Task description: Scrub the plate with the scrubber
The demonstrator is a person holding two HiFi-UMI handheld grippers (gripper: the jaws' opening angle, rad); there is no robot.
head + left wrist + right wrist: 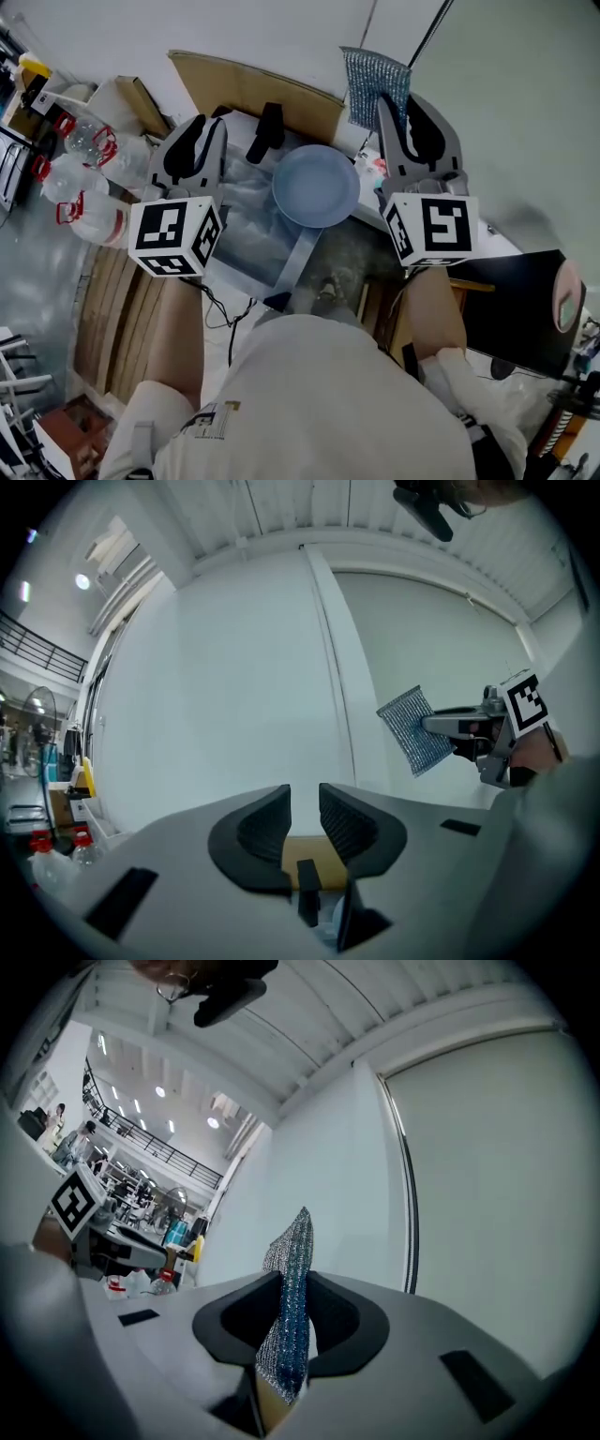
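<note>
Head view down, scrubber point(375, 82) shared — all three

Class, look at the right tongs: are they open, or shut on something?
Shut on the scrubber: the right tongs pinch its silvery mesh from both sides.

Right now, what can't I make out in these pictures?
Plate: any dirt is too small to see in the head view.
Scrubber: lower end hidden inside the right claw, right gripper view.
Bottles: partly behind the left claw, head view.

Right claw point(289, 1321) clamped on scrubber point(289, 1307), edge-on, upright.
</note>
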